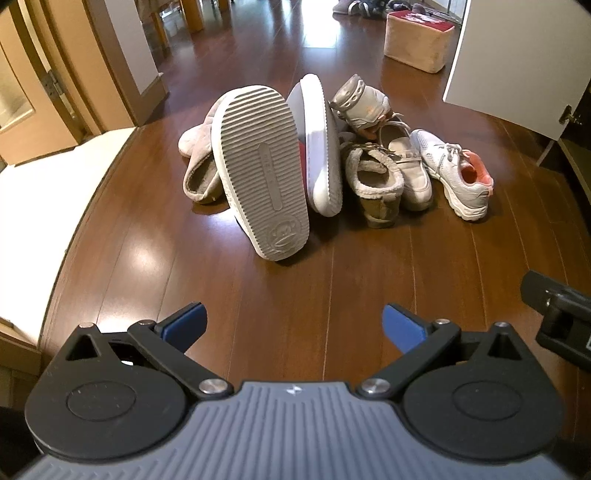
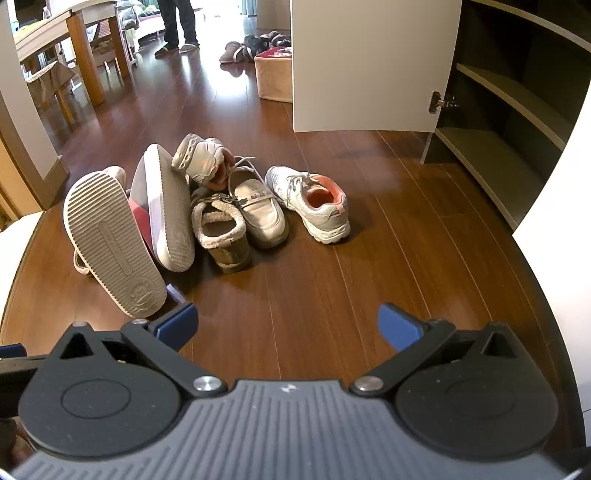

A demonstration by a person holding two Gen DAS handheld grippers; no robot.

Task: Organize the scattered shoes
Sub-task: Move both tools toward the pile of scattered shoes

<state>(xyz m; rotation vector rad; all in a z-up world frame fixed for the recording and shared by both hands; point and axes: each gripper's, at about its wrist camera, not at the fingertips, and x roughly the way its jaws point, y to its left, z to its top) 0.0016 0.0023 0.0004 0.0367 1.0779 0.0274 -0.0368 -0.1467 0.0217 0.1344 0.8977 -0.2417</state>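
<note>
A pile of shoes lies on the wood floor ahead of both grippers. A grey slipper [image 1: 264,173] [image 2: 112,243] leans sole-up at the front left, with a second slipper [image 1: 319,147] [image 2: 166,210] on edge behind it. A fur-lined shoe [image 1: 376,184] [image 2: 221,229], a cream loafer [image 1: 410,170] [image 2: 260,210] and a white sneaker with a pink lining [image 1: 456,173] [image 2: 310,199] stand to the right. Another sneaker [image 1: 364,105] [image 2: 201,157] lies on top. My left gripper [image 1: 293,326] and right gripper [image 2: 288,325] are open and empty, short of the pile.
An open shoe cabinet with empty shelves [image 2: 517,110] and its white door [image 2: 369,62] stand at the right. A padded stool [image 1: 417,40] [image 2: 273,77], more shoes, a wooden table [image 2: 74,44] and a standing person [image 2: 179,22] are farther back. A white mat [image 1: 44,206] lies left.
</note>
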